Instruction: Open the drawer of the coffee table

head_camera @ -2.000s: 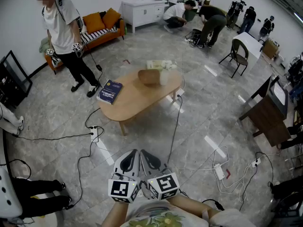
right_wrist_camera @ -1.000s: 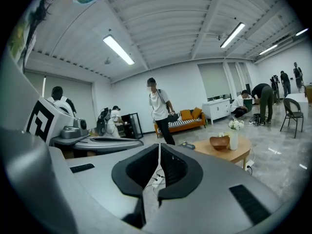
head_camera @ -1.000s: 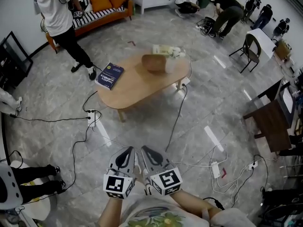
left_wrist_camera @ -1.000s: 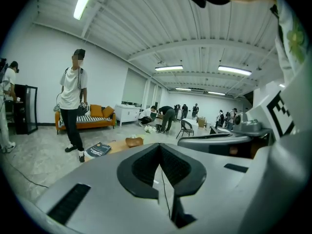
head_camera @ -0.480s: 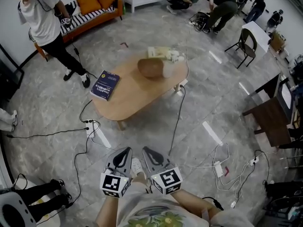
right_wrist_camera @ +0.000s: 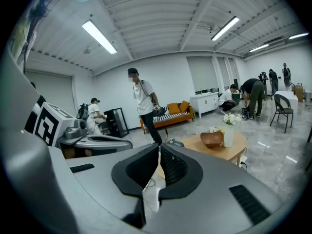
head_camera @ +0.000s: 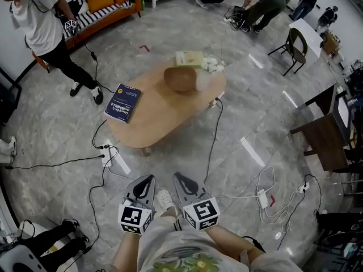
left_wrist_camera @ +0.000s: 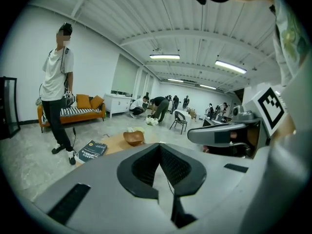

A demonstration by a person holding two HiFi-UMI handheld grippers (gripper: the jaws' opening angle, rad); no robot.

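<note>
Claws: left claw (head_camera: 148,178) and right claw (head_camera: 177,176) sit side by side low in the head view. Each has its jaws closed together with nothing between them, and both point toward the counter.
Floor: grey tiles; a dark cable (head_camera: 212,143) trails from the counter's right end toward the claws.
Counter: oval wooden counter (head_camera: 164,111), well ahead of both claws. Its long axis runs from lower left to upper right; its drawer cannot be made out.
On counter: blue book (head_camera: 123,102) at the left end, brown bowl (head_camera: 180,78) and white flowers (head_camera: 211,66) toward the right end.
Beyond: person (head_camera: 39,24) standing near an orange sofa (head_camera: 108,4).
</note>
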